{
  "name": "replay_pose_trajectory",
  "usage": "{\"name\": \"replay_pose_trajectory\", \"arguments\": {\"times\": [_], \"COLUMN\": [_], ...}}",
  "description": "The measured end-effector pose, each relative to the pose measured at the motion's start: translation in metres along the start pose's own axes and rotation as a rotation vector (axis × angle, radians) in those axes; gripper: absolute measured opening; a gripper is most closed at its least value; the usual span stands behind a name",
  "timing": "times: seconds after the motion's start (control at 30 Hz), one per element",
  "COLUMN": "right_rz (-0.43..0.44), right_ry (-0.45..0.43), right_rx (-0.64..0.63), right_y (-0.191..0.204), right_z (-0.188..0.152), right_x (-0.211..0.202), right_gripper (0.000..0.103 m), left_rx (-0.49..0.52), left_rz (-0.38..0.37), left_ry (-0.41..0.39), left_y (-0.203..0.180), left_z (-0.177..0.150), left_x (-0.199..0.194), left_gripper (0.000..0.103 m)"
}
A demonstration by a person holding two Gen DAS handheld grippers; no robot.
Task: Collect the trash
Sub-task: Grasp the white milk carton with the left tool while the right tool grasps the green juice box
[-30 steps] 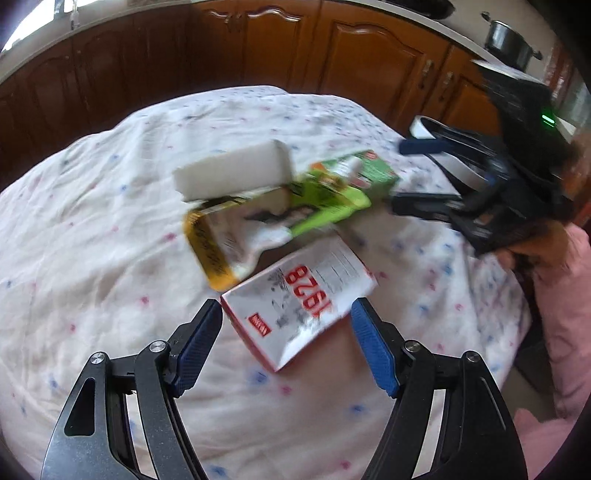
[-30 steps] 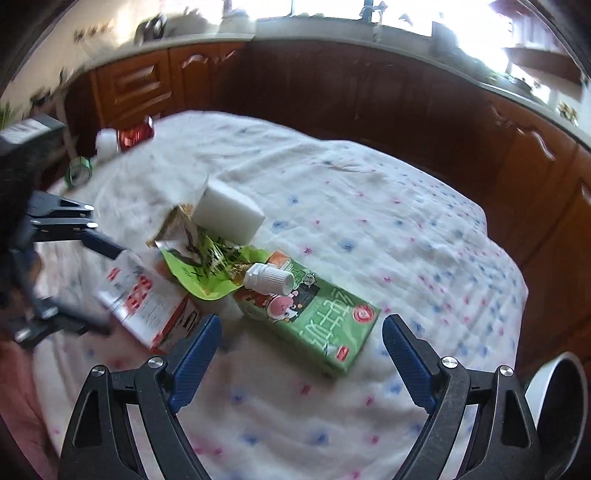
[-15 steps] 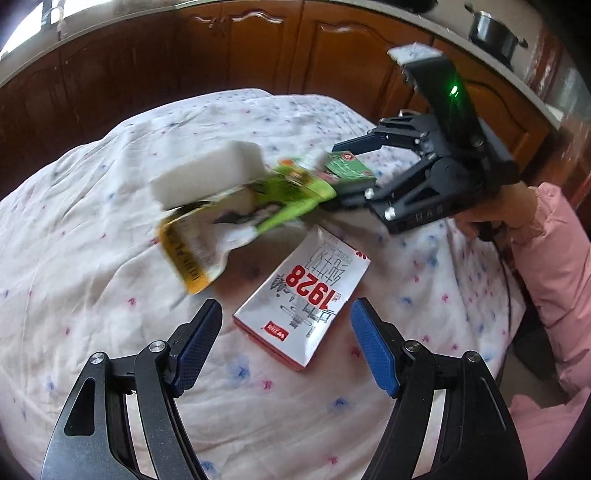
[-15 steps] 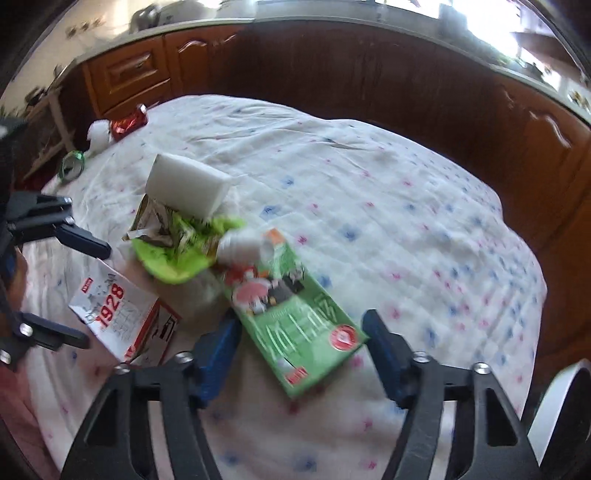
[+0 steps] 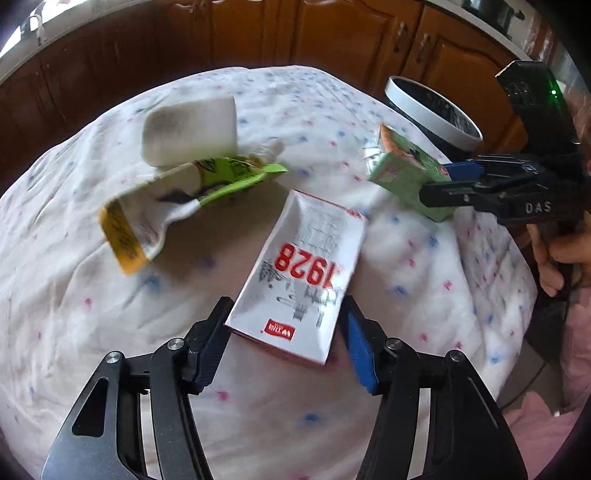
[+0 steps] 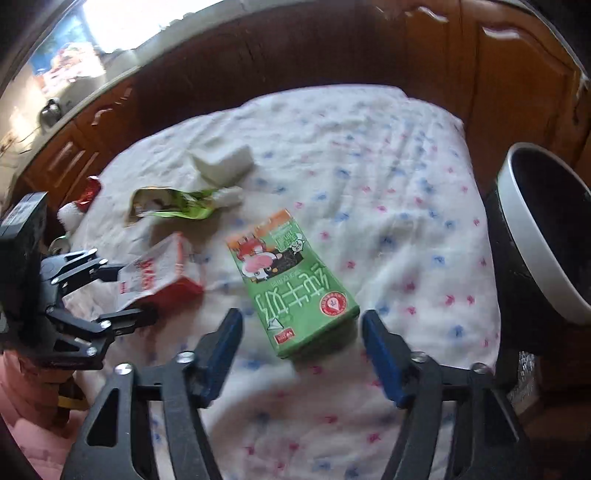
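Observation:
My left gripper [image 5: 286, 341] is shut on the near end of a white carton marked 1928 [image 5: 301, 277]; it also shows in the right wrist view [image 6: 155, 273]. My right gripper [image 6: 301, 349] is shut on the near end of a green milk carton [image 6: 295, 284] and holds it above the cloth, seen in the left wrist view [image 5: 406, 171] too. A green and yellow wrapper [image 5: 173, 206] and a white foam block [image 5: 190, 131] lie on the white dotted tablecloth [image 5: 74, 295].
A black trash bin with a white rim [image 6: 535, 236] stands past the table's right edge, also seen in the left wrist view [image 5: 432, 110]. Wooden cabinets [image 5: 332, 33] ring the table. A red and white object [image 6: 83, 199] sits at the far left edge.
The right gripper closed on the green carton and lifted it towards the bin. The left gripper moved forward and closed on the 1928 carton.

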State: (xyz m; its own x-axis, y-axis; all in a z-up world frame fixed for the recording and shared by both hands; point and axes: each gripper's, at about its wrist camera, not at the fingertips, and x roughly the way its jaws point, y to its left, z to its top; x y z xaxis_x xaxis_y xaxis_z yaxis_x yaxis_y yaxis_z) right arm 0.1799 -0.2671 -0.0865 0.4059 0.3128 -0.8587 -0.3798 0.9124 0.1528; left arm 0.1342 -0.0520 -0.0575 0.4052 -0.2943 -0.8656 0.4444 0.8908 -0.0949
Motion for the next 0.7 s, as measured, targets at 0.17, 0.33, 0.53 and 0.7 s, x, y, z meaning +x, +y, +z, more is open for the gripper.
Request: {"name": "replay_pose_trajectory", "arguments": {"times": [0.17,0.33,0.53,0.7], "right_rz": [-0.014,-0.002,0.022,0.036], "right_ry": [-0.066,-0.060,-0.049,-0.124], "right_rx": [-0.068,-0.148,-0.087,0.045], "right_y": [0.007,0.015,0.007,-0.013], "right_z": [0.008,0.016,0.005,-0.016], "right_x": [-0.006,0.007,0.013,-0.010], "right_gripper": [0.086,0.084,0.050,0.049], "left_rx": [0.018,0.010,-0.003,-0.051], "left_rz": [0.013,0.018,0.032,-0.003], "left_ry": [-0.043,-0.068,-0.057,-0.093], "left_y": [-0.005,-0.005,-0.010,-0.014], "left_z": [0.005,0.009,0.012,0.017], "left_x": [-0.009,-0.011,0.000,-0.003], "left_gripper": [0.063,0.065,0.057,0.049]}}
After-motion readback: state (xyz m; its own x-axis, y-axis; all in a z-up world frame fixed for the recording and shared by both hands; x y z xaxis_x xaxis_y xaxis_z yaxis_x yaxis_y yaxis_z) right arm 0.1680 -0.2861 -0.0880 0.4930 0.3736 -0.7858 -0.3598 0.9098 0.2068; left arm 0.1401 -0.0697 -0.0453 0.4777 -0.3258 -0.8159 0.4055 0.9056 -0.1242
